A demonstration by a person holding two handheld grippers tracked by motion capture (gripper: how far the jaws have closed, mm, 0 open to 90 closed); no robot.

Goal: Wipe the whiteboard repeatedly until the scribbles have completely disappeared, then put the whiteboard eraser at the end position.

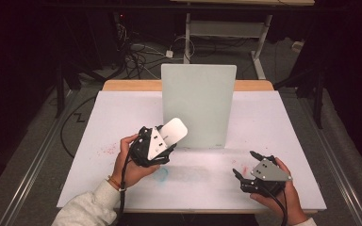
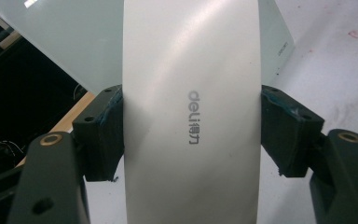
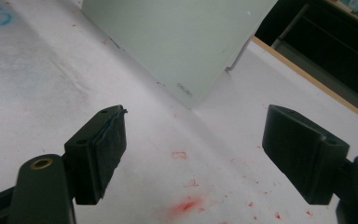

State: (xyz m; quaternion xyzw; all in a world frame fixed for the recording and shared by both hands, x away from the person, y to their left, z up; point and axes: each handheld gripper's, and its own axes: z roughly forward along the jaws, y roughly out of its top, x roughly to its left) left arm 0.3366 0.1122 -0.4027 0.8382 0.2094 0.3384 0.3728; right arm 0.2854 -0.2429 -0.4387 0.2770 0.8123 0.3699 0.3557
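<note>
1. My left gripper (image 1: 162, 141) has its jaws closed on the two long edges of a white eraser (image 1: 173, 131), a flat rounded-end block with "deli" printed on its face. In the left gripper view the eraser (image 2: 191, 112) stands up between the pads, which press squarely on both sides.

2. The eraser is held off the bench (image 1: 122, 113), tilted up and to the right, just in front of the lower left corner of the upright whiteboard (image 1: 199, 106). I cannot tell from the high view whether its tip touches the panel.

3. My right gripper (image 1: 252, 172) rests low near the right front of the bench with its jaws wide open and nothing between them. The right gripper view shows bare surface with red marker flecks (image 3: 186, 205) between the pads.

4. I judge the step in hand to be bringing the eraser to a surface for wiping. The whiteboard looks clean from here, while a blue smudge (image 1: 161, 173) lies on the bench just below my left hand (image 1: 129, 162).

5. To do it well, I would keep the squeeze firm, since the grip is on smooth edges and sideways drag could twist the block out.

6. I would lay the working face flat before stroking, not on a corner.

7. If I wipe the whiteboard, pushing could tip it; the free right gripper could steady its edge.
</note>
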